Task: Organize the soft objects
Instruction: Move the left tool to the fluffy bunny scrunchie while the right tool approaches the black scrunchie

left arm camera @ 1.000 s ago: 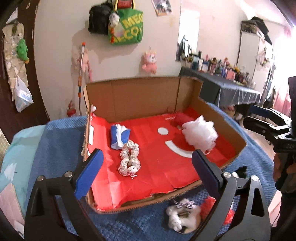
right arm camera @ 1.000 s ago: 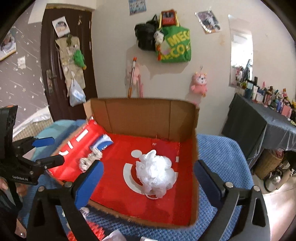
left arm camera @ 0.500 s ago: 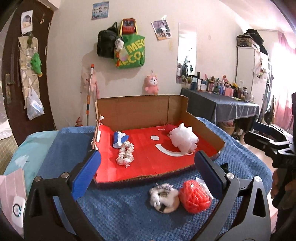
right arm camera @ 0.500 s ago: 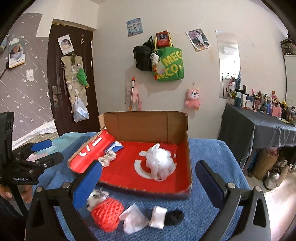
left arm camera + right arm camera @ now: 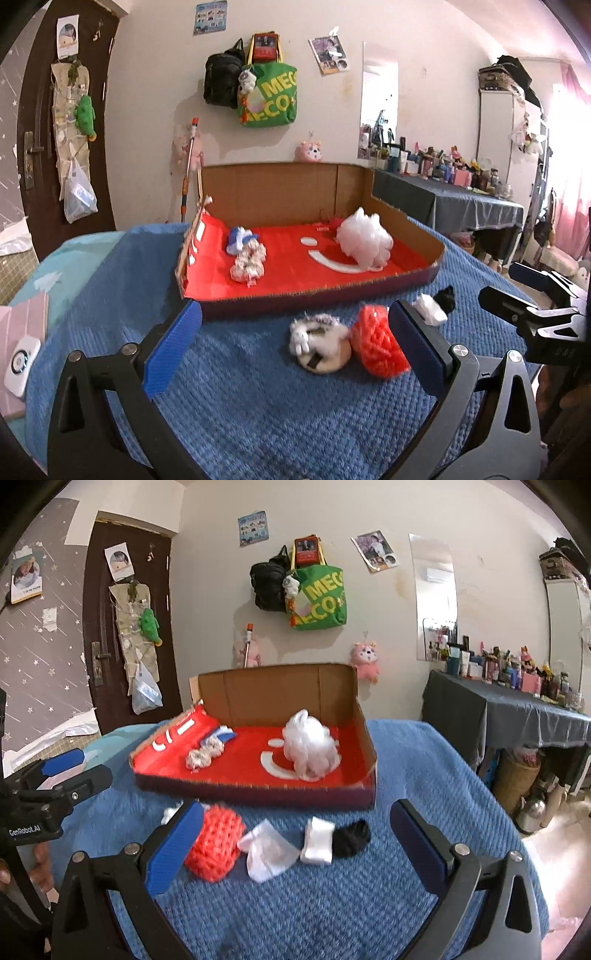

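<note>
Soft things: three in the box [image 5: 413,229], four on the blue blanket [image 5: 424,760]. Left gripper [image 5: 293,345] and right gripper [image 5: 295,840] gape wide, holding nothing. Blue pad [image 5: 173,845] hides part of the red ball [image 5: 216,843].

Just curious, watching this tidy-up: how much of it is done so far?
Done: the white pouf, patterned scrunchie and blue-white cloth lie in the cardboard box. In hand: nothing; both grippers, left and right, are open. Left on the blanket: orange pouf, white cloth, black-white sock, plush piece.
</note>
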Motion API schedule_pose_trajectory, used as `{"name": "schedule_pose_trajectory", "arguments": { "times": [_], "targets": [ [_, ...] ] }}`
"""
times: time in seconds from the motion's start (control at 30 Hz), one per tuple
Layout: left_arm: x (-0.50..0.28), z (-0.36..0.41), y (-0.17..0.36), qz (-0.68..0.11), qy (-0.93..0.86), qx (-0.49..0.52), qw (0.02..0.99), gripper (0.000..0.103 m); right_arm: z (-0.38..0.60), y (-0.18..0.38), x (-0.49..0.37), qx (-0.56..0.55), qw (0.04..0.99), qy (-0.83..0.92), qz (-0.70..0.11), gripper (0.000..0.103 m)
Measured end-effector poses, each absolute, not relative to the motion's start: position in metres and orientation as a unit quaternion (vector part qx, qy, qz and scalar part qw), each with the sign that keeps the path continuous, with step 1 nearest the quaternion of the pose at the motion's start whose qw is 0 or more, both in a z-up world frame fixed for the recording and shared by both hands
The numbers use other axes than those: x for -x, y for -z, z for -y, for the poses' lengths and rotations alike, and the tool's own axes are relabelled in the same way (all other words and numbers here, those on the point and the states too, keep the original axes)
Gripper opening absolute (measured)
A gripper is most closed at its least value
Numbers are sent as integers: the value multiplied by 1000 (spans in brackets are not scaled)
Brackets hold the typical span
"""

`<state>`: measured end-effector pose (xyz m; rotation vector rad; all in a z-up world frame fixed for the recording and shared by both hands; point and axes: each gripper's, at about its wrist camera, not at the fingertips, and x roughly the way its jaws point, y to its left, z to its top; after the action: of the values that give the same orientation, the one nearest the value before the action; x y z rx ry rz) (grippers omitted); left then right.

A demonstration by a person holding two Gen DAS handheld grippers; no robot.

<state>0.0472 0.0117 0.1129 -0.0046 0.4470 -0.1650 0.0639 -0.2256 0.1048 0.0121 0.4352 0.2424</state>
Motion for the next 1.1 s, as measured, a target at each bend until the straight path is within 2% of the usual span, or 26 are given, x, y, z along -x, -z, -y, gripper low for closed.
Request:
{"name": "schedule_pose_trajectory", "arguments": {
  "times": [0.6,1.1],
  "targets": [
    [-50,-12,-68,-275,70,9,959,103,234,-47,-65,-36,954,-101,-280,103],
    [-78,-18,-65,-313,63,10,947,103,244,-48,-81,-36,952,-86,-290,103]
  ]
}}
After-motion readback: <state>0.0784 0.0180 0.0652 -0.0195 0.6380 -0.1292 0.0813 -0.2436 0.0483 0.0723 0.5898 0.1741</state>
